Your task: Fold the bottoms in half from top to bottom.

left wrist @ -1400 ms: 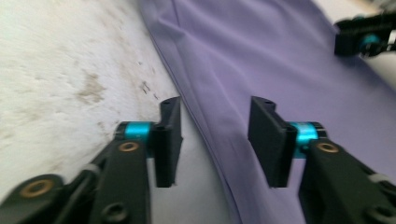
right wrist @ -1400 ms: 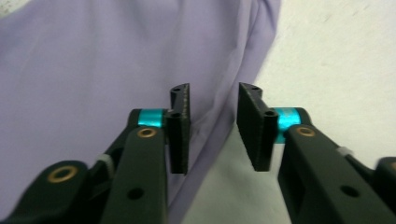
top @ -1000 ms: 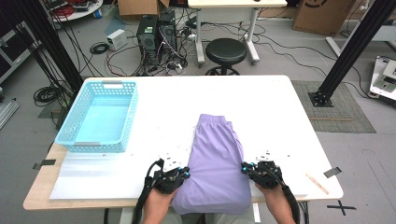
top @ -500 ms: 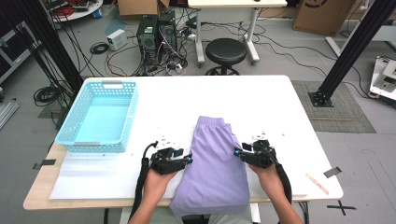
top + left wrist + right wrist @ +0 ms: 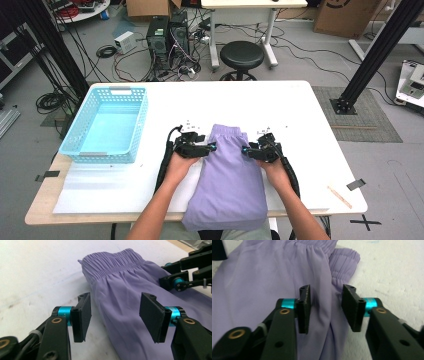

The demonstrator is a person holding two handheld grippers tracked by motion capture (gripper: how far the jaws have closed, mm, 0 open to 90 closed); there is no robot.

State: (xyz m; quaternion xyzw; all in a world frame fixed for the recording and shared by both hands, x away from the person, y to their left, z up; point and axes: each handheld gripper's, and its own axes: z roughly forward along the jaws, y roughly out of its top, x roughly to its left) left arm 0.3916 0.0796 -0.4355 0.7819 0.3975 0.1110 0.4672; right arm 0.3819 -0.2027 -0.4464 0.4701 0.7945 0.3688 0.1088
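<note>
Hands moved up; lilac shorts between jaws.

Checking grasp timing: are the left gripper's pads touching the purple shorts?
Apart. The left gripper view shows the left gripper open, its pads clear of the purple shorts.

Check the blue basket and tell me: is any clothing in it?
No, the blue basket shows only its bare bottom in the high view, while the purple shorts lie on the table beside it.

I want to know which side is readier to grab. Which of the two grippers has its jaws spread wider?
The left gripper: its pads stand far apart over the purple shorts' edge. The right gripper shows a narrower gap around a fabric fold, not pressing it.
</note>
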